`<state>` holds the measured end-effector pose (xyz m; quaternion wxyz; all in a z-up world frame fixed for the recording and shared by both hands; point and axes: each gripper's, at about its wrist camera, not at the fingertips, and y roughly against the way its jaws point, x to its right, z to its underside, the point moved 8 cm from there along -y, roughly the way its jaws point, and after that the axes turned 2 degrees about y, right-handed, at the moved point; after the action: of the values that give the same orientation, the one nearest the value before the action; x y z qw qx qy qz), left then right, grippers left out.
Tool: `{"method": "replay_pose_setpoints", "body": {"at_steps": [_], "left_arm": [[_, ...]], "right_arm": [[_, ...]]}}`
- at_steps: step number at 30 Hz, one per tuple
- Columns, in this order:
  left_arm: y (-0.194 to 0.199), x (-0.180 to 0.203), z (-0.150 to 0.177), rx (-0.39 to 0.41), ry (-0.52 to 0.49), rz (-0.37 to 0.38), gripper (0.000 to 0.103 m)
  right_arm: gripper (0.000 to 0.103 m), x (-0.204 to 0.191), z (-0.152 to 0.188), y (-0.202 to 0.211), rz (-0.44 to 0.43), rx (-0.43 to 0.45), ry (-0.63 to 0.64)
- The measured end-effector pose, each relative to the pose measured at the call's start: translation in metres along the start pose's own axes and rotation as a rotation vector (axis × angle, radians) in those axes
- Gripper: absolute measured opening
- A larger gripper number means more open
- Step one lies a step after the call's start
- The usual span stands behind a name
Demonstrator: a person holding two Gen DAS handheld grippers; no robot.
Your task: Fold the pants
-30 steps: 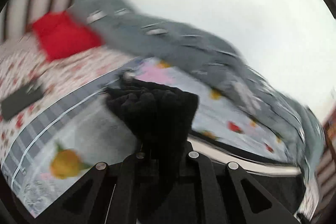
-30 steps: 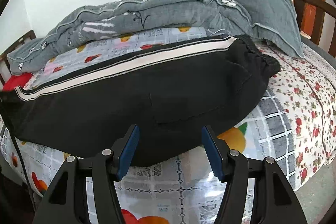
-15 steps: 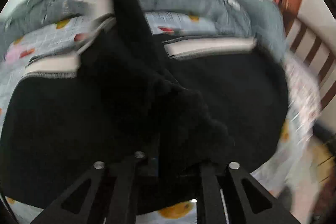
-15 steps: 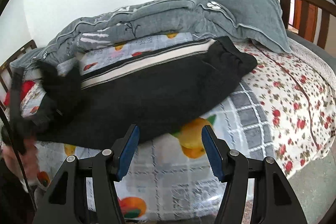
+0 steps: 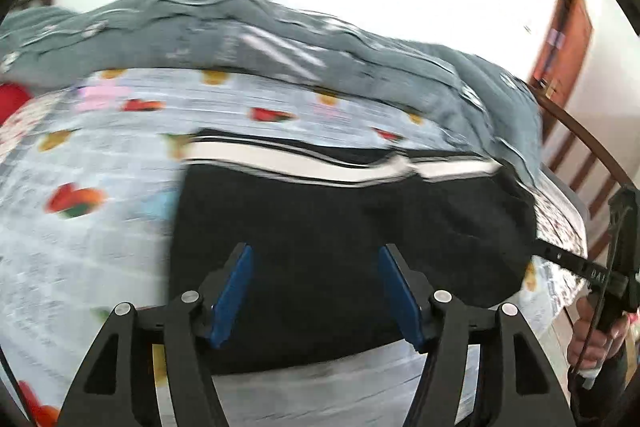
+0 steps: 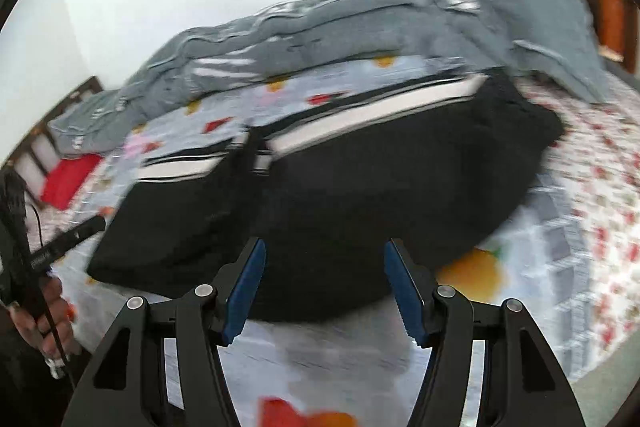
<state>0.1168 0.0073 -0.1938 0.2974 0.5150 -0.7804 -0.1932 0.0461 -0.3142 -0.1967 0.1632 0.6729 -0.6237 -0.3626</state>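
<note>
Your left gripper has just opened its jaws and let go of the black pants; a second ago it clamped a bunched leg. The pants now lie folded in half on the fruit-print sheet. Your right gripper stays half open, holding nothing.

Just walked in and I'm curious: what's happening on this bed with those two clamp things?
A person is folding black pants on the bed, holding a two-finger gripper in each hand. The left gripper has just been opening and nothing is between its jaws now; the pants lie doubled over. The right gripper is open and empty too, above the pants' near edge. A grey quilt is heaped behind.
</note>
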Motion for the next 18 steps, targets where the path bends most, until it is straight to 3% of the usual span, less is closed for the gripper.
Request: {"method": "replay_pose_setpoints", "body": {"at_steps": [2,7,8,11,14,16,18], "left_arm": [[0.011,-0.033,0.004,0.008,0.051,-0.074,0.064],[0.016,-0.084,0.022,-0.034,0.101,-0.166,0.064],[0.017,-0.088,0.026,-0.036,0.109,-0.166,0.064],[0.018,-0.089,0.026,-0.021,0.139,-0.135,0.064],[0.013,-0.08,0.021,-0.001,0.143,-0.12,0.064],[0.005,-0.073,0.022,-0.005,0.137,-0.12,0.064],[-0.014,-0.071,0.035,-0.079,0.117,-0.16,0.064]], "right_arm": [[0.061,-0.024,-0.005,-0.019,-0.076,-0.022,-0.005],[0.06,-0.053,0.002,-0.073,-0.118,-0.127,-0.035],[0.054,-0.055,0.004,-0.082,-0.126,-0.145,-0.051],[0.035,-0.063,0.015,-0.1,-0.077,-0.168,-0.007],[0.034,-0.07,0.023,-0.095,-0.015,-0.111,0.083],[0.033,-0.065,0.026,-0.09,-0.024,-0.085,0.069],[0.033,-0.063,0.029,-0.086,-0.031,-0.074,0.066]]}}
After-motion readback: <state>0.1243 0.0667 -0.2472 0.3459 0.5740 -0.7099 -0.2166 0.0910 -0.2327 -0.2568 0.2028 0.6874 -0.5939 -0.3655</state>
